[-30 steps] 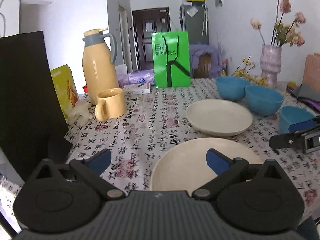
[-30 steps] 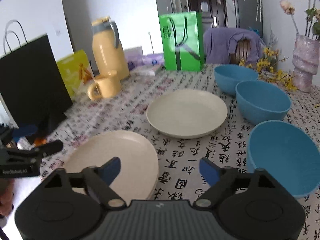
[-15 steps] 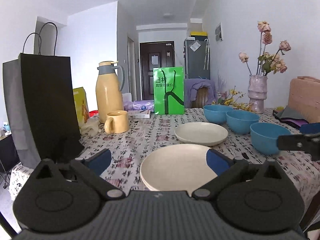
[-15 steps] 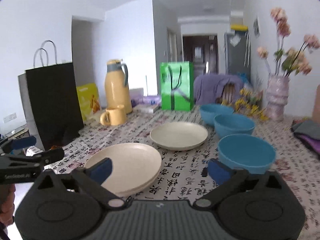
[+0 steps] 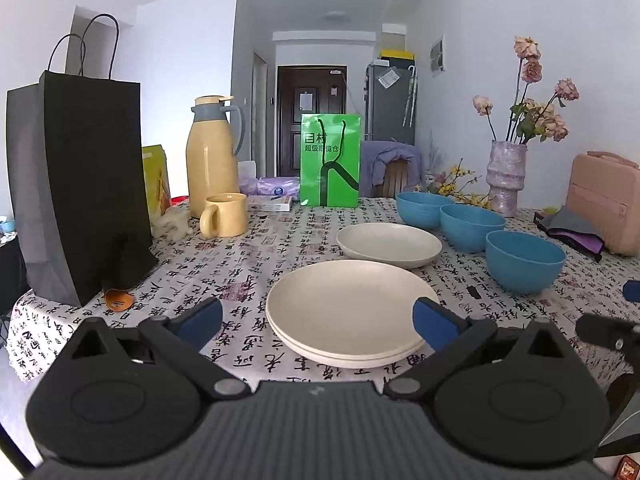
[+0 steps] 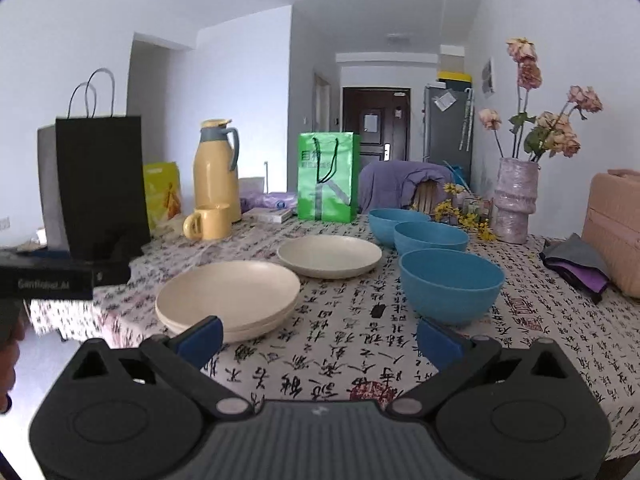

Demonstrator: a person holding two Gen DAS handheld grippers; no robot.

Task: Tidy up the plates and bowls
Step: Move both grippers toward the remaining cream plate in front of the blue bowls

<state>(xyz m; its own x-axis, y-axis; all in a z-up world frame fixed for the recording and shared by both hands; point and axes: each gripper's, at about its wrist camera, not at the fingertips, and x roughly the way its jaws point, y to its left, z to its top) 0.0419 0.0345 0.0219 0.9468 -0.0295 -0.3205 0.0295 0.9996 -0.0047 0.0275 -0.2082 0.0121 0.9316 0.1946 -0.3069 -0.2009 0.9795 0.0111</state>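
Both grippers have pulled back wide and empty, the right gripper point(image 6: 318, 338) leaving stacked plates point(image 6: 228, 294) at eleven o'clock, bowls next.

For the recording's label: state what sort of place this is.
Most likely a lived-in flat's dining area: a table under a calligraphy-print cloth holds cream plates, blue bowls and a vase of dried flowers, with a fridge beside the entrance door.
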